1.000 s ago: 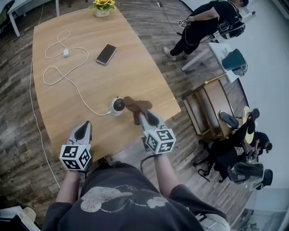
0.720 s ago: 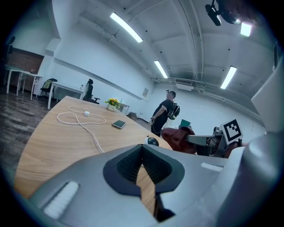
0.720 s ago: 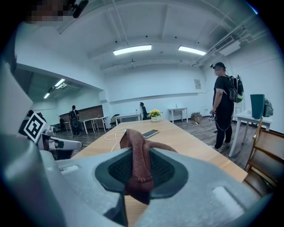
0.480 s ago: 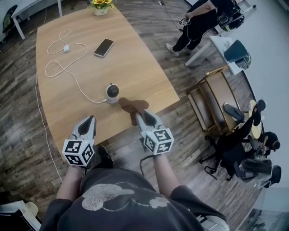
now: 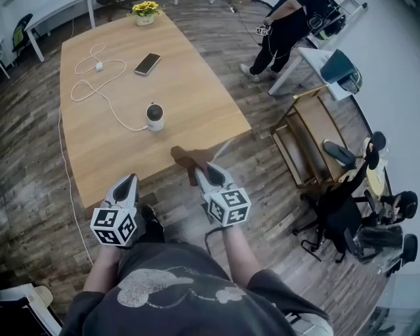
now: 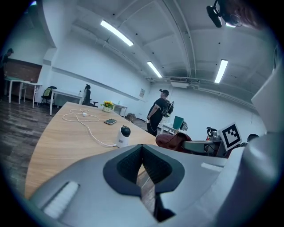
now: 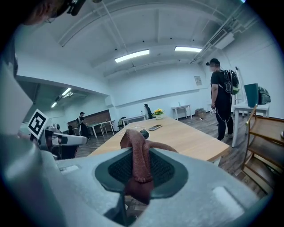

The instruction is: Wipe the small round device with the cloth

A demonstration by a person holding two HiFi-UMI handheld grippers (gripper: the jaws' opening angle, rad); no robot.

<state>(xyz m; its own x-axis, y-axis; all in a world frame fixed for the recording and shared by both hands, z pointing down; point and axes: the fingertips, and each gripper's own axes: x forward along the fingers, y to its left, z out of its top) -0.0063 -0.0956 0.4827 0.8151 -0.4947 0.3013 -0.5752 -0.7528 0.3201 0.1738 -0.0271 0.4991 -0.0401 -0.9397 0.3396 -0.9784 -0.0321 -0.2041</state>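
The small round device [image 5: 155, 116], white with a dark round face, stands on the wooden table [image 5: 190, 85] with a white cable running from it; it also shows in the left gripper view [image 6: 123, 135]. A brown cloth [image 5: 189, 157] hangs from my right gripper [image 5: 201, 172], which is shut on it off the table's near edge. In the right gripper view the cloth [image 7: 136, 153] lies pinched between the jaws. My left gripper [image 5: 126, 187] is shut and holds nothing, also short of the table edge.
A phone [image 5: 146, 63], a coiled white cable [image 5: 98, 82] and a flower pot [image 5: 145, 12] sit further up the table. A person in black [image 5: 285, 29] stands beyond the far right corner. Wooden chairs [image 5: 308, 141] and a seated person [image 5: 354, 197] are on the right.
Both grippers and the cloth have drawn back from the device and off the table's near edge. The device stands apart from the cloth, farther away than before.
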